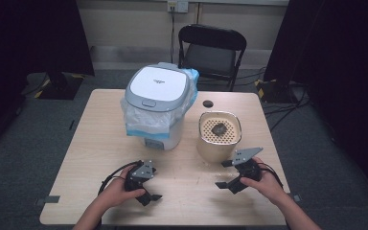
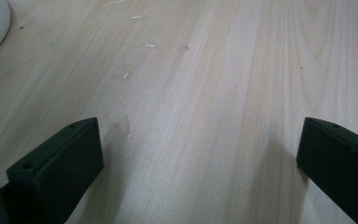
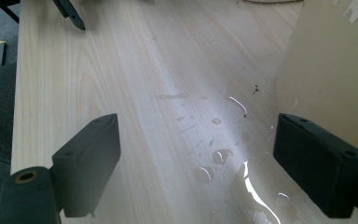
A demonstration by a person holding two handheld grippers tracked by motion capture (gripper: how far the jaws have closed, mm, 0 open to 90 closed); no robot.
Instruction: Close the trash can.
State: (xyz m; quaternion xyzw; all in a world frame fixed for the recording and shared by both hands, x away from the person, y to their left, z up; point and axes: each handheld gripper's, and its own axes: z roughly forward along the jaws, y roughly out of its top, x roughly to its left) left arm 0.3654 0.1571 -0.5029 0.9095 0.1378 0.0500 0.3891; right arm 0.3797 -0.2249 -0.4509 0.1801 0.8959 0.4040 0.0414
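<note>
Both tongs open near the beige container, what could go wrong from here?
1. Water droplets on the table beside the beige container could make a grasp slip.
2. The dark lump rests loose on its perforated top and may roll off if tilted.
3. The right tongs could nudge the container.

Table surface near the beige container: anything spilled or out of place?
Yes. Clear liquid droplets and a small puddle lie on the table beside the beige container, between the open jaws of the right gripper. A dark lump sits on the container's perforated top. The left gripper hovers open over dry wood.
</note>
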